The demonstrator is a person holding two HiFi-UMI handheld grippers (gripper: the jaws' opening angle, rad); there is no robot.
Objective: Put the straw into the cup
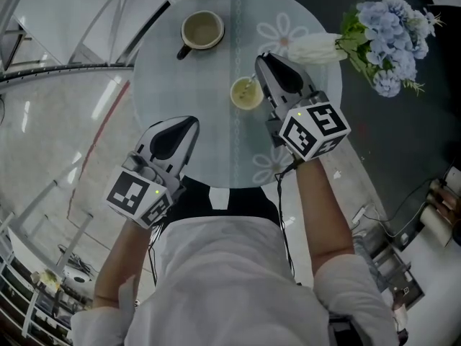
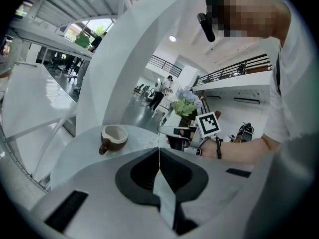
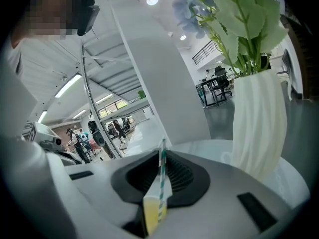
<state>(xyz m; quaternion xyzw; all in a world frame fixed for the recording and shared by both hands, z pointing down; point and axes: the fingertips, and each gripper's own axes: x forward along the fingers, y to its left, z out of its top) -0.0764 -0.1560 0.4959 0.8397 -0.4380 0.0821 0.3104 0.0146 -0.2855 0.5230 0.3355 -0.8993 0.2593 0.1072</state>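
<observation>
A small glass cup (image 1: 246, 94) of yellow liquid stands mid-table on the round glass table (image 1: 216, 146). A green-and-white striped straw (image 3: 161, 169) stands upright between the jaws of my right gripper (image 3: 162, 156), which is shut on it. Its lower end sits in the yellow cup (image 3: 151, 212). In the head view the right gripper (image 1: 263, 62) hangs just right of the cup, and the straw (image 1: 250, 87) shows faintly inside it. My left gripper (image 1: 191, 122) rests at the table's near left, shut with nothing in it; its jaws (image 2: 159, 166) meet in a thin seam.
A cream and brown mug (image 1: 202, 29) stands at the far side of the table. A white ribbed vase (image 1: 315, 47) with blue flowers (image 1: 389, 38) is close to the right of my right gripper. The table edge curves near my body.
</observation>
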